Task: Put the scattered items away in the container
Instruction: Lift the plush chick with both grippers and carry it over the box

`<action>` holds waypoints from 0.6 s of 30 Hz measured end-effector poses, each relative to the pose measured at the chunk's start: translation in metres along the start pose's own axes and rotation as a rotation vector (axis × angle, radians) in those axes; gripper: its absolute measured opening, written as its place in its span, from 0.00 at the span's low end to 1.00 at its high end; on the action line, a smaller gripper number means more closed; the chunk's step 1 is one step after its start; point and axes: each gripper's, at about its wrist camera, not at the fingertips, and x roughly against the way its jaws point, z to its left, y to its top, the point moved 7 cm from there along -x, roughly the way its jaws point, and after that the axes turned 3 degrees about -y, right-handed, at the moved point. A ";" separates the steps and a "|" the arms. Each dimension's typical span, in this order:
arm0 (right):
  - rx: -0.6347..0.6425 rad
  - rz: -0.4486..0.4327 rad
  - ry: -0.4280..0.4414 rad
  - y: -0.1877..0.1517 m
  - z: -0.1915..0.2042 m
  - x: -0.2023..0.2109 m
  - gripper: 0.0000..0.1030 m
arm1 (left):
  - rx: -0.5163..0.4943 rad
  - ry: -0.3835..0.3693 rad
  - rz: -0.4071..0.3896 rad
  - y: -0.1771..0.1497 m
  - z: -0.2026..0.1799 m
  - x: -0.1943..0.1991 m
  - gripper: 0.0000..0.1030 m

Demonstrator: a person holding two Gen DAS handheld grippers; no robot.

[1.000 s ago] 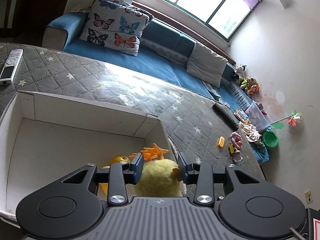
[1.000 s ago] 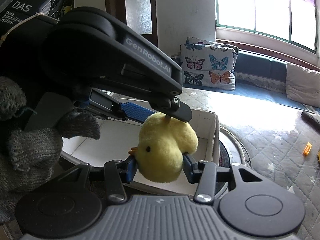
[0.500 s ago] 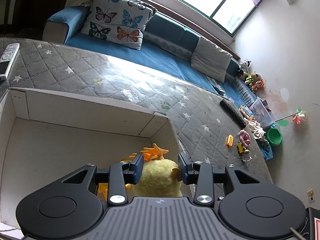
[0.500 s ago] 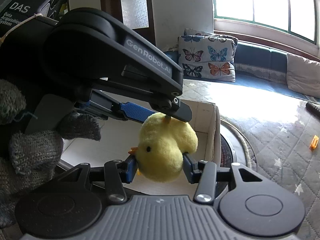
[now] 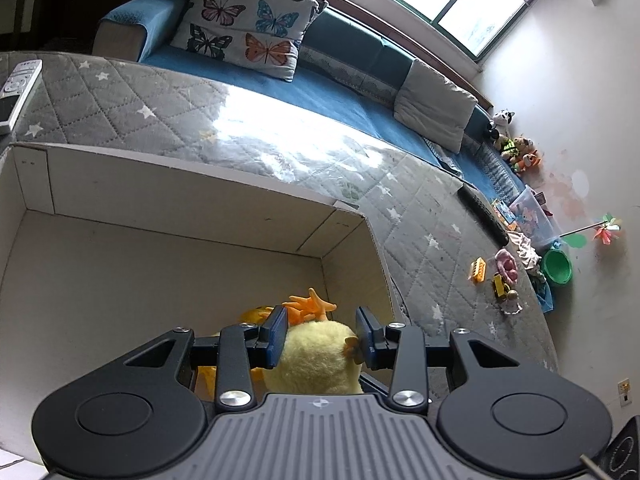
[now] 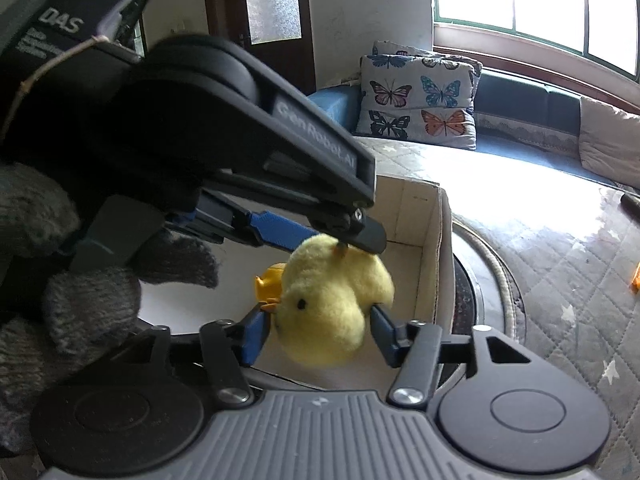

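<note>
A yellow plush chick (image 6: 328, 304) hangs over the white cardboard box (image 5: 160, 208). My left gripper (image 5: 320, 334) is shut on the chick (image 5: 316, 356) from above. In the right wrist view the left gripper's fingers (image 6: 280, 228) clamp the chick's top. My right gripper (image 6: 316, 330) stands around the chick's lower part with its jaws spread and small gaps at both sides. An orange starfish toy (image 5: 310, 304) and a yellow toy (image 5: 254, 314) lie inside the box, near its right wall.
Small toys (image 5: 496, 276) lie on the grey quilted mat (image 5: 420, 224) at the right. A remote (image 5: 18, 92) lies at the far left, a dark remote (image 5: 482, 216) at the mat's edge. A blue sofa with a butterfly pillow (image 5: 248, 28) stands behind.
My right gripper has opened its jaws off the chick. The left gripper keeps hold of it and has moved further over the box.
</note>
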 end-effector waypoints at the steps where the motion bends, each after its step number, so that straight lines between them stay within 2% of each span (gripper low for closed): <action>1: 0.000 0.001 -0.004 0.000 0.000 0.000 0.56 | 0.001 0.000 0.000 0.000 0.000 0.000 0.39; 9: -0.015 -0.010 -0.009 -0.002 0.002 0.008 0.55 | 0.004 -0.002 0.002 -0.001 0.001 0.001 0.39; 13: -0.019 -0.023 -0.010 -0.003 0.002 0.014 0.45 | 0.003 0.007 0.013 -0.002 0.003 -0.001 0.39; 18: -0.030 -0.012 -0.013 -0.002 0.000 0.011 0.40 | 0.006 0.023 0.027 -0.005 0.006 -0.004 0.39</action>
